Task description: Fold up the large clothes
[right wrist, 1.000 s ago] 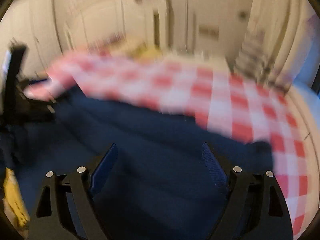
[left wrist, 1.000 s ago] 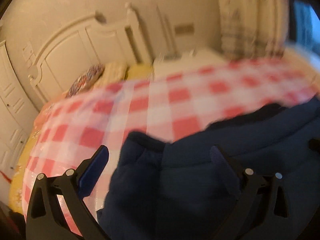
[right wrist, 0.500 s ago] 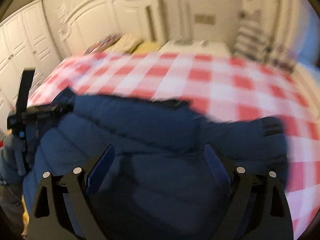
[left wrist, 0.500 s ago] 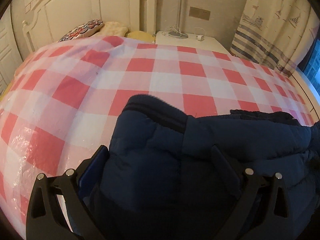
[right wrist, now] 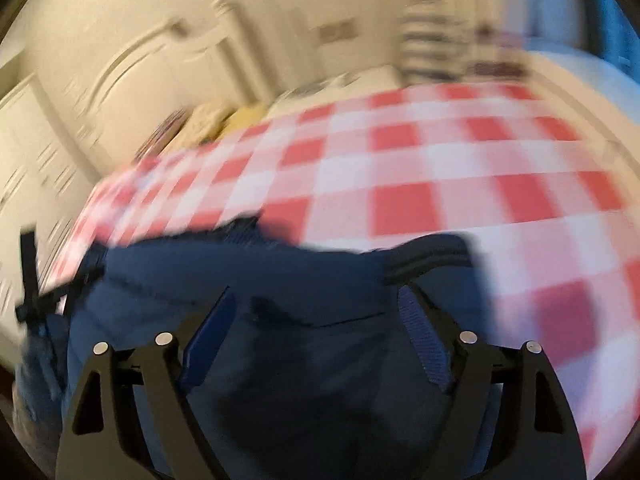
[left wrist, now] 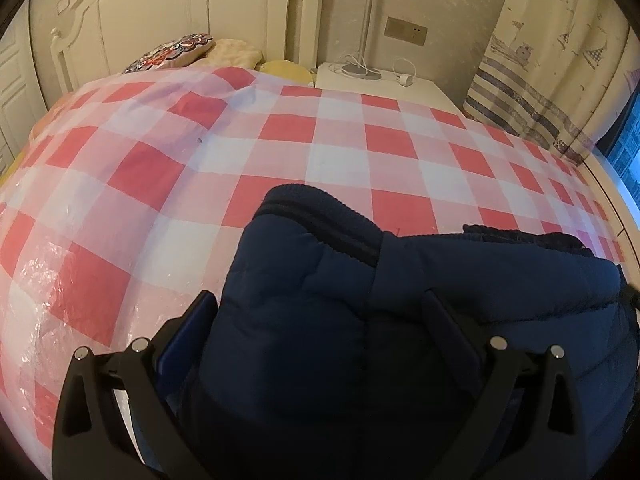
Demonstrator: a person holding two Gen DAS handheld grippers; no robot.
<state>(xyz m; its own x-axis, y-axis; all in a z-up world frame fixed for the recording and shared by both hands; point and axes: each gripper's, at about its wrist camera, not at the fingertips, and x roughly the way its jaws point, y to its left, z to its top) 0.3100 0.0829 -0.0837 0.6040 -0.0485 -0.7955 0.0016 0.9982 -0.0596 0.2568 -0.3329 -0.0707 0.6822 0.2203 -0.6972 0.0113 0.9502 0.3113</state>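
A bed (left wrist: 320, 152) under a red-and-white checked cover carries a navy padded jacket (left wrist: 420, 320) near its front edge. The left tool (left wrist: 320, 320) stands wide, jacket bulging between its pads. The right tool (right wrist: 316, 320), blurred, has just been closing but remains wide over the jacket.

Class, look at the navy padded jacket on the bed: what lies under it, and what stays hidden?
Under the navy padded jacket lies the red-and-white checked cover, which shows all around it. The part of the cover beneath the jacket is hidden, as is anything below the cover.
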